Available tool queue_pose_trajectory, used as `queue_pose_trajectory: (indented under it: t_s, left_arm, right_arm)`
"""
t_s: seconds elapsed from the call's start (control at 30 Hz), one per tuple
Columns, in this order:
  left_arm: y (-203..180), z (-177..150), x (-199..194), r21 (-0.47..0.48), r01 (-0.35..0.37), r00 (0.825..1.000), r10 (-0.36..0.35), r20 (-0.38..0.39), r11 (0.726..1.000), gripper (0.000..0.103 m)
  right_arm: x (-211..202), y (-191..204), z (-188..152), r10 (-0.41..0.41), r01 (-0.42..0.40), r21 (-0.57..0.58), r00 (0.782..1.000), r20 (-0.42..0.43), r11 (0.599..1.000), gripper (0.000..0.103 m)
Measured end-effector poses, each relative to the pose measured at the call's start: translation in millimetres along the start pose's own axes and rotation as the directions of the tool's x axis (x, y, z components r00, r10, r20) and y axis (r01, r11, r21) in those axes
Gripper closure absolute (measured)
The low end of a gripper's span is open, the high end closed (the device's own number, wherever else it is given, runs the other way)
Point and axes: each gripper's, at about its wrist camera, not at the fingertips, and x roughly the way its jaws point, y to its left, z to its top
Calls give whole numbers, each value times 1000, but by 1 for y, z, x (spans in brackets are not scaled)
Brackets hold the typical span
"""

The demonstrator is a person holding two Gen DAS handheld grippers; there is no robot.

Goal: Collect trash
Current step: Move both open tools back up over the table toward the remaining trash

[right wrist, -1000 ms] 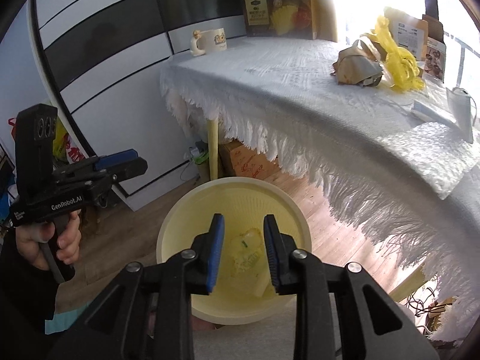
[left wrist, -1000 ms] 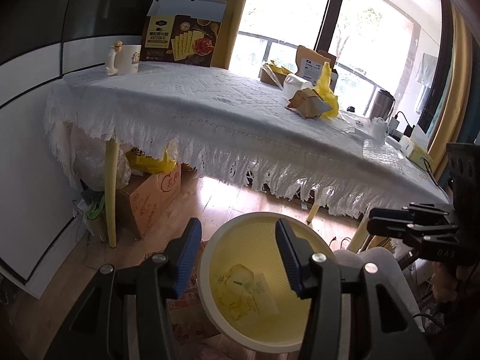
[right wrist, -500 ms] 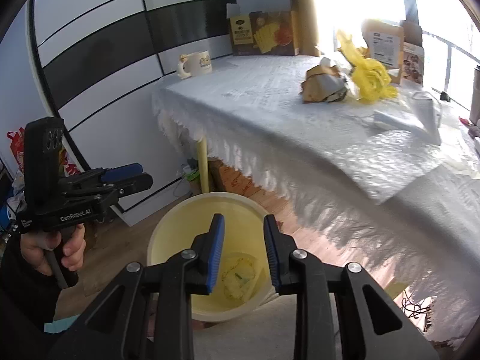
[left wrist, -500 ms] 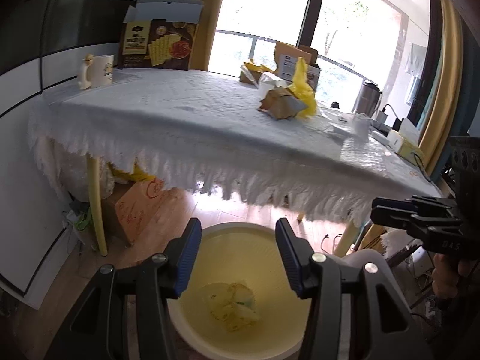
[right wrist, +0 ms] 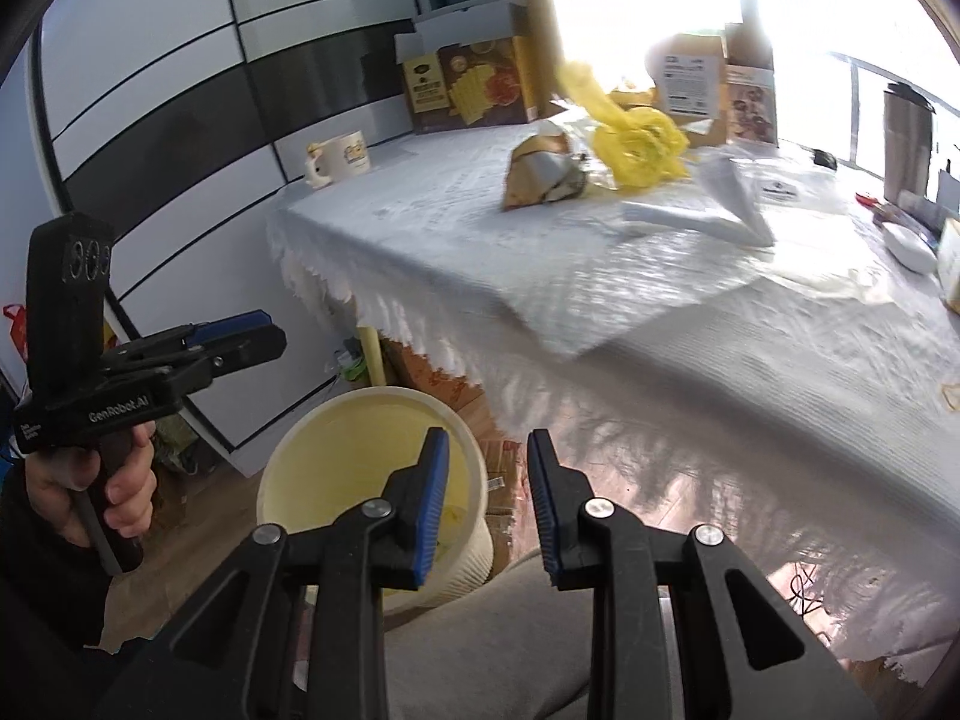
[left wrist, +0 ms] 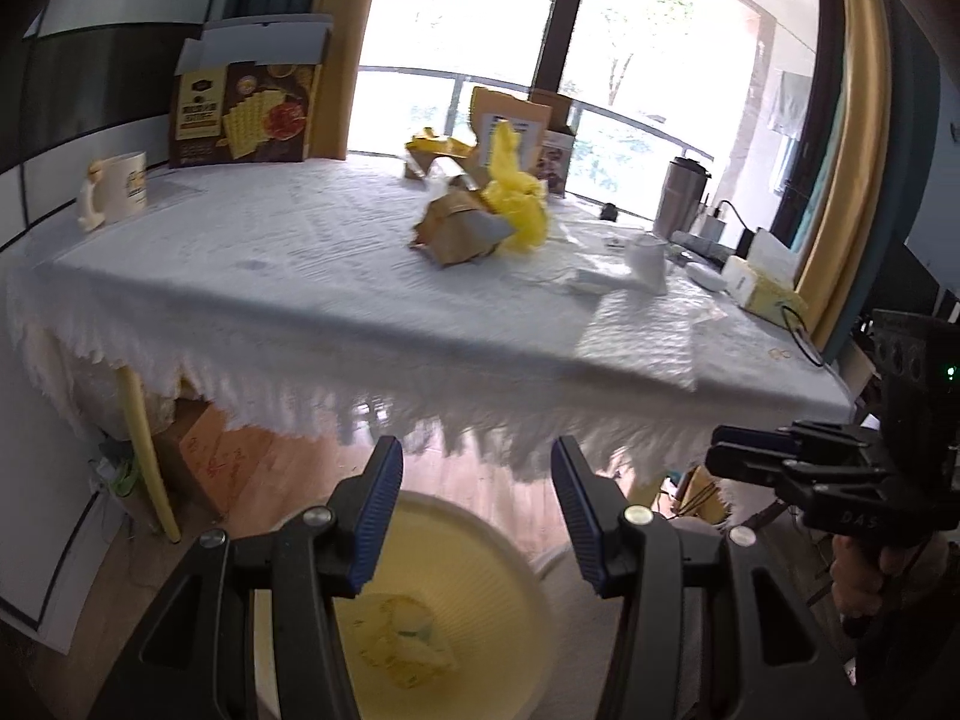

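A pale yellow bin stands on the floor in front of the table, with crumpled yellow trash at its bottom; it also shows in the right wrist view. On the white tablecloth lie a crumpled brown paper bag and a yellow plastic bag, also seen in the right wrist view as brown bag and yellow bag. My left gripper is open and empty above the bin. My right gripper is open and empty beside the bin.
A mug and a cracker box stand at the table's far left. A white folded paper, a steel tumbler and small boxes sit to the right. A cardboard box is under the table.
Both grippers have risen and tilted up from over the bin toward the table top. The right gripper has opened a little wider. The bin now sits lower in both views.
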Motion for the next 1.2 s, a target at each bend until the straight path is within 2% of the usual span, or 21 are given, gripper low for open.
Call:
queue_pose_trajectory:
  t_s: [0.47, 0.63, 0.97, 1.2]
  left_arm:
    - [-70, 30, 33, 72, 54, 998, -53, -23, 996, 51]
    - [-90, 40, 48, 87, 70, 997, -67, -31, 994, 51]
    - [-115, 60, 85, 146, 58, 998, -52, -46, 988, 51]
    - [-124, 65, 120, 177, 40, 996, -25, -82, 983, 42]
  right_arm:
    - [-50, -71, -8, -59, 54, 76, 996, 66, 996, 78]
    - [-61, -92, -7, -74, 68, 91, 995, 62, 994, 78]
    - [-74, -124, 7, -100, 91, 113, 993, 70, 989, 78]
    - [-73, -135, 18, -106, 97, 121, 992, 68, 988, 78]
